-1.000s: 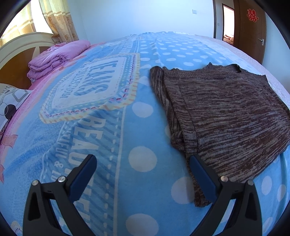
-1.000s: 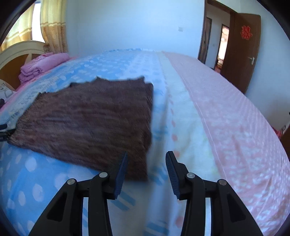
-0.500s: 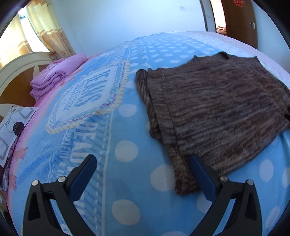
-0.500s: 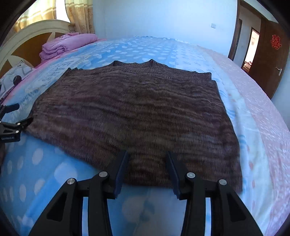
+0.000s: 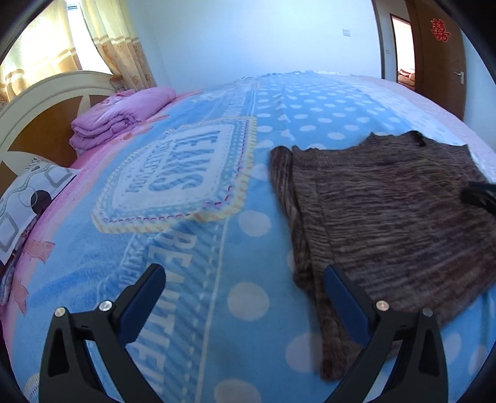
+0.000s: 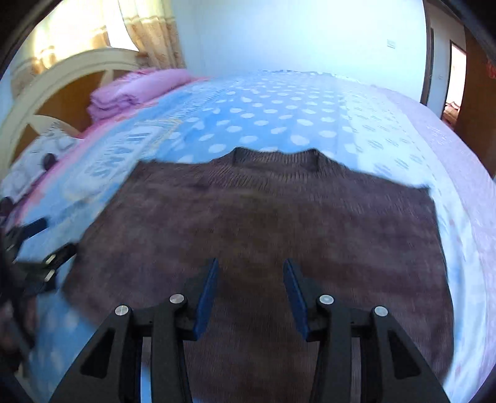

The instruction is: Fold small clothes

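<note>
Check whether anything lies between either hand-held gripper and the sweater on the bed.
Nothing visible does. The right hand-held gripper hangs open directly over the sweater. The left hand-held gripper is open at the sweater's side edge, only bare blanket between its fingers.

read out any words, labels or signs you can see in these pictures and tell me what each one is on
"JEANS": big blue letters in the badge printed on the blue blanket; seen upside down, my best reading.
Smaller line under it in the badge: too distorted to read.
"BEAUTIFU...": partial, along the blanket's stripe.
Red double-happiness paper sign on the door.
Sweater: no text.
</note>
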`<state>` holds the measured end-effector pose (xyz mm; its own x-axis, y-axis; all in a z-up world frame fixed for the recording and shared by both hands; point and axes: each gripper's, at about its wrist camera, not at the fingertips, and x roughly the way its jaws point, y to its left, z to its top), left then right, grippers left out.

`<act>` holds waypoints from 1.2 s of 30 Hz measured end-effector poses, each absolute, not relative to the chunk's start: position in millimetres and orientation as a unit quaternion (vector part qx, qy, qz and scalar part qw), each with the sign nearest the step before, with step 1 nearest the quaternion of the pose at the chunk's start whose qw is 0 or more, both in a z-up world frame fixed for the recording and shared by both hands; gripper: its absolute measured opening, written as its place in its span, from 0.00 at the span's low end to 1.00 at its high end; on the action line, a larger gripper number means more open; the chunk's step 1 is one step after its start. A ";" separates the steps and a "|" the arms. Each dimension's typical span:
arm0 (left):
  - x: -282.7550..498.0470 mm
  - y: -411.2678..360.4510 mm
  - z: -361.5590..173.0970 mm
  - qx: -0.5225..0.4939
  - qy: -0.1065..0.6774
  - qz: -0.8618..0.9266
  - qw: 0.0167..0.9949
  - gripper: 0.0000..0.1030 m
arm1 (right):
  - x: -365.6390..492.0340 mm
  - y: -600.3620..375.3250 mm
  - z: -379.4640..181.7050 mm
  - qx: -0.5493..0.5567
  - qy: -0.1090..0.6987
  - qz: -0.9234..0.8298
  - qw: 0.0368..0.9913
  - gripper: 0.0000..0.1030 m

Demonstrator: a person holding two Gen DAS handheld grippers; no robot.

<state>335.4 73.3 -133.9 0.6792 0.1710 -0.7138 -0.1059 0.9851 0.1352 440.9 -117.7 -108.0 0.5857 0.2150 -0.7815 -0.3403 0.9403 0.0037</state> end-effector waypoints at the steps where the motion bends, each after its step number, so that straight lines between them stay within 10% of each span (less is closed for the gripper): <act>1: 337.5 73.4 -139.9 0.036 0.400 0.073 0.913 1.00 | 456.7 -115.1 -116.6 -0.074 0.441 0.145 0.883 0.43; 13: 334.3 79.3 -145.6 0.007 0.410 0.050 0.910 1.00 | 509.9 -133.6 -119.6 0.032 0.431 0.129 0.892 0.43; 36: 409.1 97.8 -134.3 -0.033 0.417 0.041 0.907 1.00 | 355.3 -29.9 -110.8 -0.174 0.337 0.269 0.885 0.45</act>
